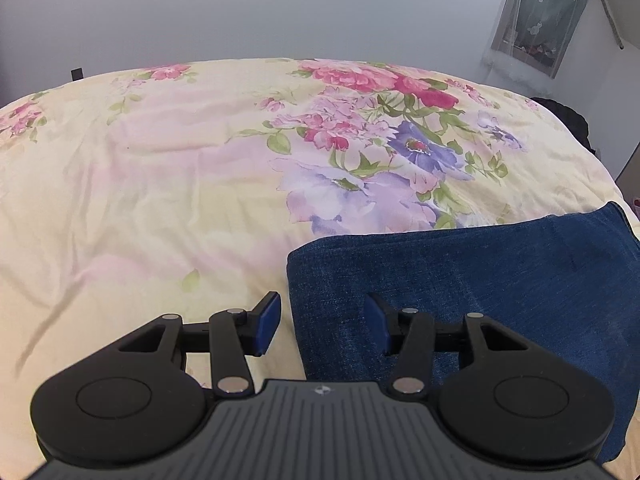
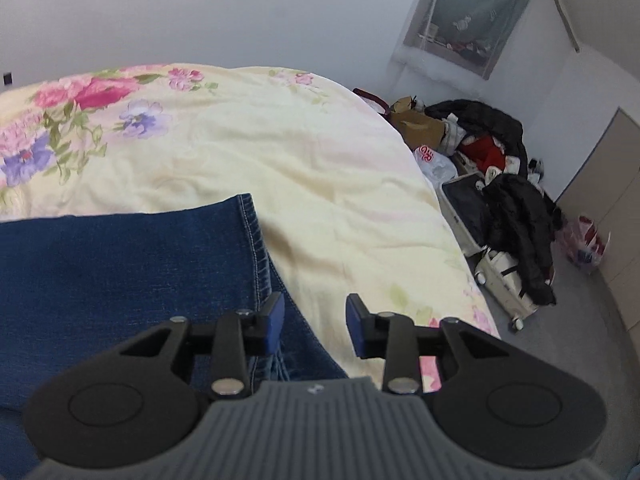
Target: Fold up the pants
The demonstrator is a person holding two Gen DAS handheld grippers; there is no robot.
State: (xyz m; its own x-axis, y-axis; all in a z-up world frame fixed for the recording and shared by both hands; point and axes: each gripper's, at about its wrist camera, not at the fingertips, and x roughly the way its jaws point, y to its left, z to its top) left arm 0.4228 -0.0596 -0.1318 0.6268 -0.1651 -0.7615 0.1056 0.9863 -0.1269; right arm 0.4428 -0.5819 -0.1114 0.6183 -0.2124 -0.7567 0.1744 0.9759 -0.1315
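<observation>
Folded dark-blue denim pants (image 1: 480, 280) flat on floral yellow bedspread (image 1: 160, 200). Left gripper (image 1: 323, 322) jaws wide, empty, over pants' left edge. Right gripper (image 2: 315, 322) jaws wide, empty, over hem.

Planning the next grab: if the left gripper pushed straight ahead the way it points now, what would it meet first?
Probably the folded jeans' left edge, between the open left gripper's fingers. Beyond lies only floral bedspread. Height above the fabric is unclear.

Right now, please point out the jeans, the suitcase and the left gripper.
jeans (image 1: 480, 280): left wrist view, on the flat top layer of denim.
suitcase (image 2: 504, 280): right wrist view, on the white shell of the open case.
left gripper (image 1: 324, 320): left wrist view, midway between its blue fingertips.
</observation>
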